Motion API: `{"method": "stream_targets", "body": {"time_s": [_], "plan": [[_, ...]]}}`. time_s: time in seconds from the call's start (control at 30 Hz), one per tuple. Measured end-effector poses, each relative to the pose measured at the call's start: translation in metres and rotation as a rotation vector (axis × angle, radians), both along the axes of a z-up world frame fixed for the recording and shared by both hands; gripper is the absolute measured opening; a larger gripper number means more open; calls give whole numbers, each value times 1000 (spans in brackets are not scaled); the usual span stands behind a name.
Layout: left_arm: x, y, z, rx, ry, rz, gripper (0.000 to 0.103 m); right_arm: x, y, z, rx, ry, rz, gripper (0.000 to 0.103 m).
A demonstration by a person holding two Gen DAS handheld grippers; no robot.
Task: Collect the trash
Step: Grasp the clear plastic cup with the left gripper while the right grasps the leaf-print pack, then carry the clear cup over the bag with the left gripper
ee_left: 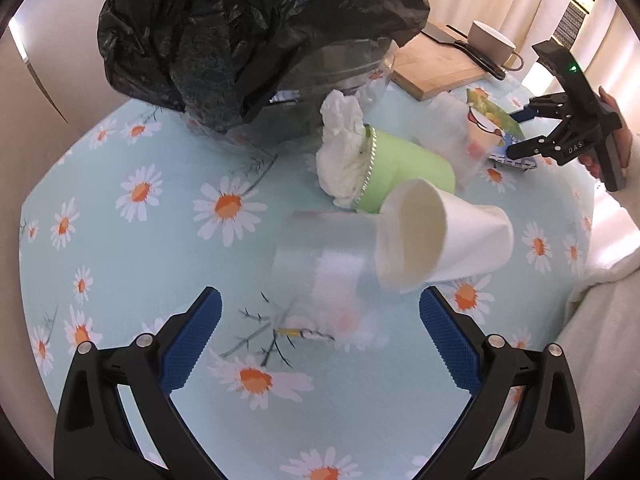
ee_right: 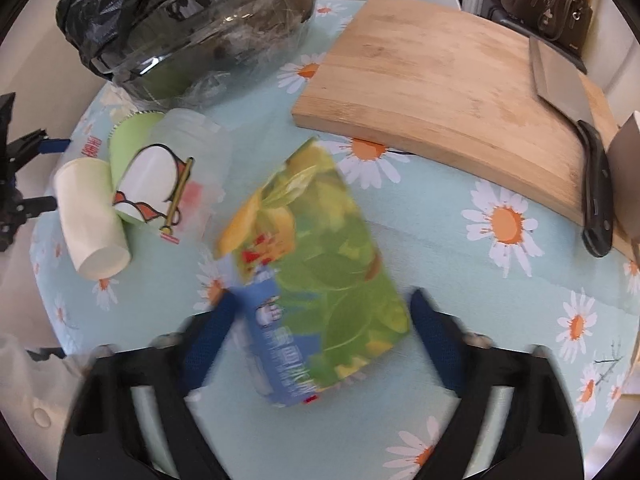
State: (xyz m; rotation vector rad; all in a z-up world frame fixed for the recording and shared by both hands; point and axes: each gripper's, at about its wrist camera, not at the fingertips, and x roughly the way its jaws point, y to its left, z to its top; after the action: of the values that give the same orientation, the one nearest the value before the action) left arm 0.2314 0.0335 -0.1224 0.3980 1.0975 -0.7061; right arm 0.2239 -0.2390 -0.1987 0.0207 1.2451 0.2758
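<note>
Left wrist view: left gripper (ee_left: 320, 320) hangs wide over the daisy tablecloth (ee_left: 120, 248), nothing between its pads. A clear plastic cup (ee_left: 320, 264) lies on its side just ahead, a white foam cup (ee_left: 444, 236) nested at its mouth; beyond these a green cup (ee_left: 404, 172) stuffed with crumpled tissue (ee_left: 344, 148). Risk: the clear cup is thin and round, so a pinch could crush it or roll it away, and the foam cup may drop out. A black bin bag (ee_left: 248, 20), lining a clear bowl behind the cups, shows no contents.

Right wrist view: right gripper (ee_right: 320, 340) straddles a green-and-blue carton (ee_right: 316, 280) lying flat near the cups; the left pad seems to touch, the right pad stands clear, so no grip yet. Blurred. Risk: an off-centre close could twist or squeeze the carton; whether it holds liquid I cannot tell
</note>
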Motion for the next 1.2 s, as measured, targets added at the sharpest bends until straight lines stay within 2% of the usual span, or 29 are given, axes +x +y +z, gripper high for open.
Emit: {"method": "stream_targets", "body": {"time_s": [0.03, 0.1, 0.17, 0.4, 0.63, 0.97, 1.2], "plan": [[0, -2, 0, 1, -9, -8, 88, 0, 1, 0, -1, 7, 1, 63], [3, -5, -4, 11, -3, -18, 66, -1, 5, 0, -1, 10, 11, 60], [5, -8, -8, 34, -6, -20, 54, -3, 8, 1, -14, 5, 13, 59], [0, -10, -3, 48, -28, -7, 54, -11, -5, 4, 54, 2, -41, 59], [-5, -3, 5, 75, -46, 53, 54, -19, -20, 13, 147, -31, -86, 59], [-15, 10, 14, 116, -71, 176, 54, -17, -16, 36, 202, -100, -44, 59], [-25, 20, 20, 116, -81, 274, 54, -13, -4, 48, 200, -138, 9, 59]]}}
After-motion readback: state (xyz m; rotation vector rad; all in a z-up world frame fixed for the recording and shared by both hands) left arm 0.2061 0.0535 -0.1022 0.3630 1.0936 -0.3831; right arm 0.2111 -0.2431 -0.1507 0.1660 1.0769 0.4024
